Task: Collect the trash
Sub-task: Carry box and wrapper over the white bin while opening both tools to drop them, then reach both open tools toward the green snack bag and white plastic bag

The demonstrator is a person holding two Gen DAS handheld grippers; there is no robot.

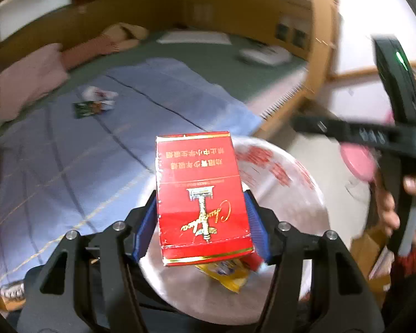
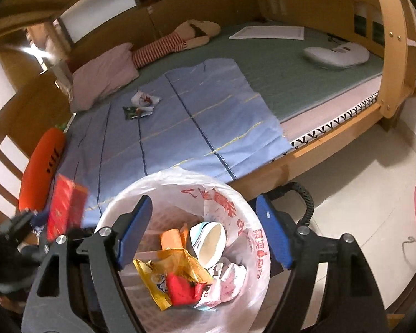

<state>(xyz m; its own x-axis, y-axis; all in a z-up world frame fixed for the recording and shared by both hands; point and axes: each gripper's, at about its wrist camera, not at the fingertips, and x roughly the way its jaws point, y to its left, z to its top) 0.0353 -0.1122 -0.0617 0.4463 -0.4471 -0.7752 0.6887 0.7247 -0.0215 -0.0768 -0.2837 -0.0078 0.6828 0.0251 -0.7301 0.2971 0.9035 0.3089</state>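
Beside the wooden bed (image 2: 313, 149), left hand-held gripper (image 1: 202, 219) clamps red box (image 1: 199, 191); right hand-held gripper (image 2: 205, 233) gapes empty.

Warm indoor light, moderate brightness. Left wrist view motion-blurred, worst at right edge. Right wrist view sharper; blur low left. Strong fisheye bending, dark vignette corners. Glare on white wall (image 1: 380, 22).
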